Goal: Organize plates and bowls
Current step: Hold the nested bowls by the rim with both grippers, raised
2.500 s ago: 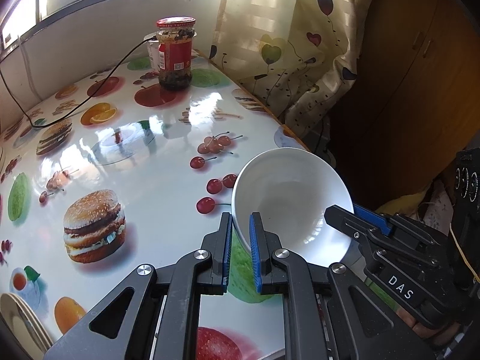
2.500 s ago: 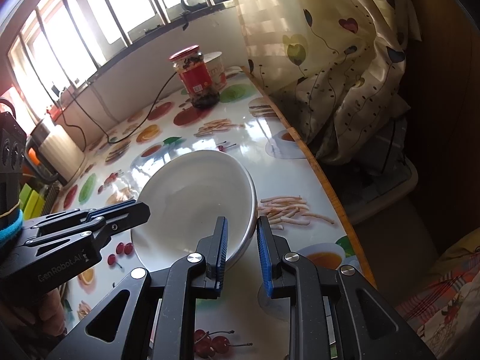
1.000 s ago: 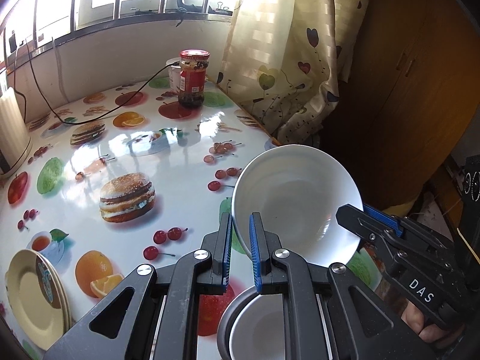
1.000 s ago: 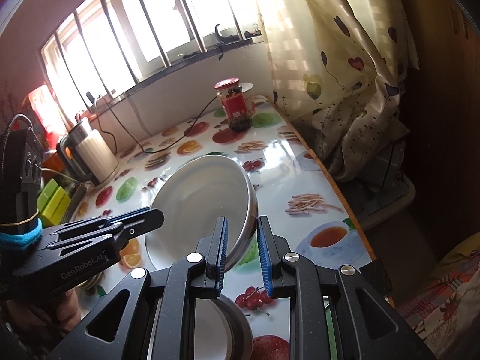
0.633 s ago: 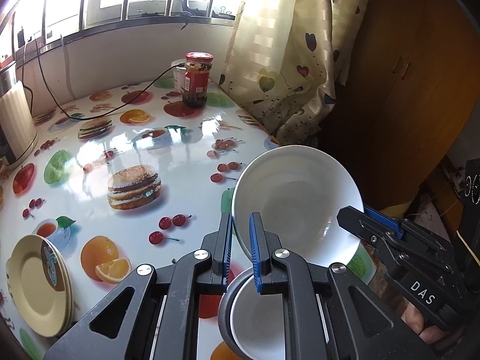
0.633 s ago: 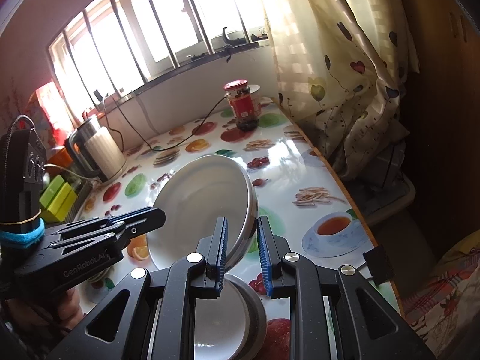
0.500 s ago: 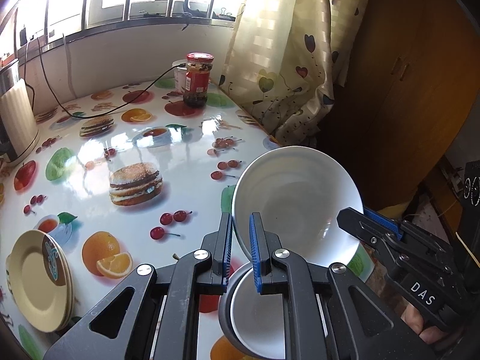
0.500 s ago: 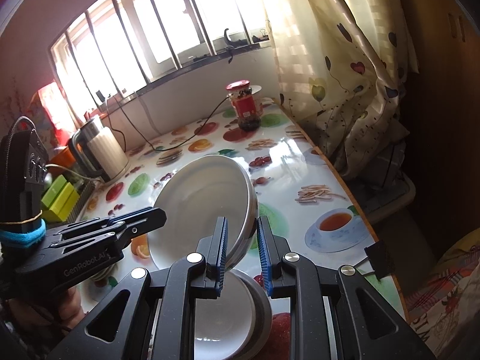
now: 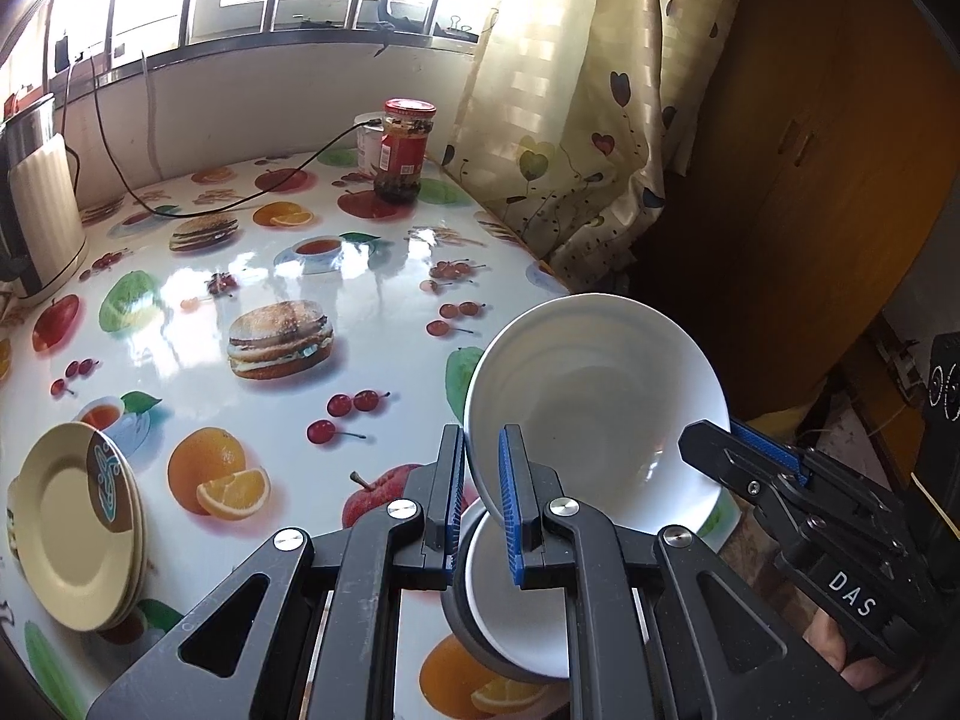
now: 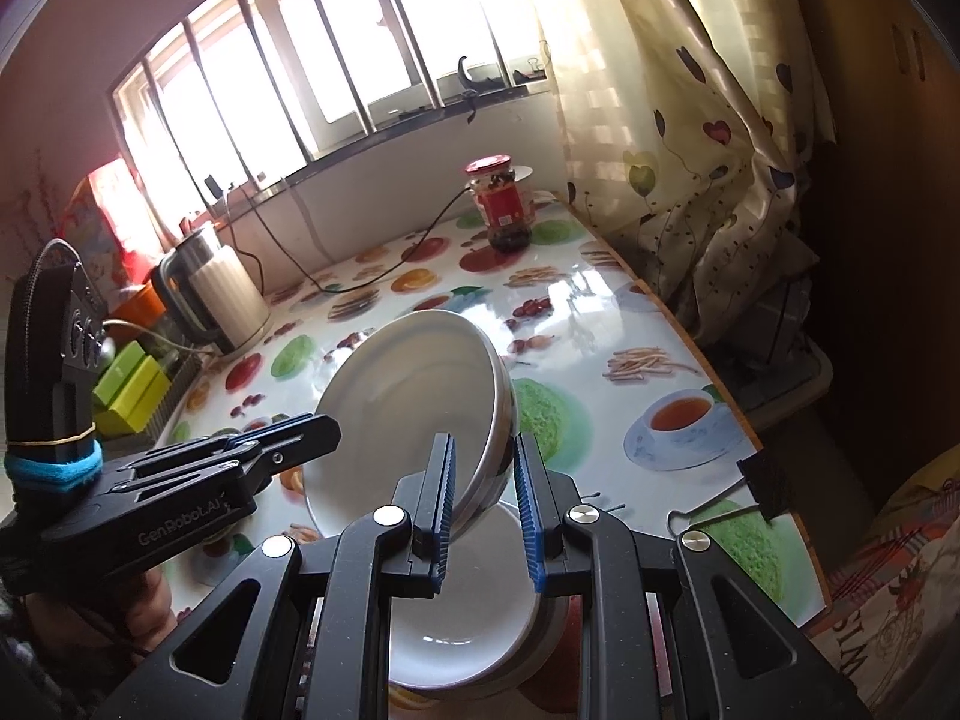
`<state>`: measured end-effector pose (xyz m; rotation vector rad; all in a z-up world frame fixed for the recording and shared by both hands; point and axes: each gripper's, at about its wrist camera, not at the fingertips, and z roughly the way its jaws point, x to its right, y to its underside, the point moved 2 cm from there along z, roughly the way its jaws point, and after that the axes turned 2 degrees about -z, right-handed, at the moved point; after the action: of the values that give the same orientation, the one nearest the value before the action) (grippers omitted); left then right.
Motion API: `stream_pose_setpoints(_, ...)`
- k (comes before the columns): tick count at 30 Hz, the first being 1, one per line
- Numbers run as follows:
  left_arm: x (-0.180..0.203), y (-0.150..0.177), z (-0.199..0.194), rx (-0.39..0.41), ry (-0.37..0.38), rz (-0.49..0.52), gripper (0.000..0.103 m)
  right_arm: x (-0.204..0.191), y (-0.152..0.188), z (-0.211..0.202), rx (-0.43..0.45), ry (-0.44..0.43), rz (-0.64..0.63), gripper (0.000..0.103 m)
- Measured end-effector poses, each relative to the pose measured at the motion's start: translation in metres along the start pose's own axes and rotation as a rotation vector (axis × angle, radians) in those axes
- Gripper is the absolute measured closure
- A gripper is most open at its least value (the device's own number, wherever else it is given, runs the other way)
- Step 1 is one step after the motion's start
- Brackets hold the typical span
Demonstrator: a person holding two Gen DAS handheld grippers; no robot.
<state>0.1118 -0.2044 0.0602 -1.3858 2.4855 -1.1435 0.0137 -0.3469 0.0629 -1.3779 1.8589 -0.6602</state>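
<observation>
A large white bowl (image 9: 594, 408) is held in the air between both grippers, tilted, above the table. My left gripper (image 9: 482, 498) is shut on its near rim; it also shows in the right wrist view (image 10: 288, 438) at the bowl's left. My right gripper (image 10: 483, 501) is shut on the opposite rim of the bowl (image 10: 408, 426); it shows in the left wrist view (image 9: 726, 450). A smaller white bowl with a grey outside (image 9: 510, 624) sits on the table right below, also seen in the right wrist view (image 10: 468, 630). A stack of cream plates (image 9: 72, 528) lies at the left.
The table (image 9: 360, 312) has a glossy fruit-print cover. A red-lidded jar (image 9: 405, 150) and a white tub stand at the far edge. A kettle (image 10: 216, 294) with a black cord stands at the left. Curtain (image 9: 570, 90) and wooden cupboard are right of the table edge.
Both grippers have carried the large bowl back toward the near side and higher. The smaller bowl below has come further into view under it.
</observation>
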Motion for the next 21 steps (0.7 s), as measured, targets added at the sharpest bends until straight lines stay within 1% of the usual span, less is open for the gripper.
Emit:
stream_pose_setpoints(8, -0.002, 0.008, -0.008, 0.004, 0.006, -0.004, 0.091, -0.005, 0.009, -0.007, 0.0, -0.008, 0.001, 0.083)
stream_pose_setpoints(21, -0.003, 0.028, -0.007, -0.02, 0.014, -0.015, 0.091, -0.007, 0.029, -0.013, -0.018, -0.012, 0.03, 0.083)
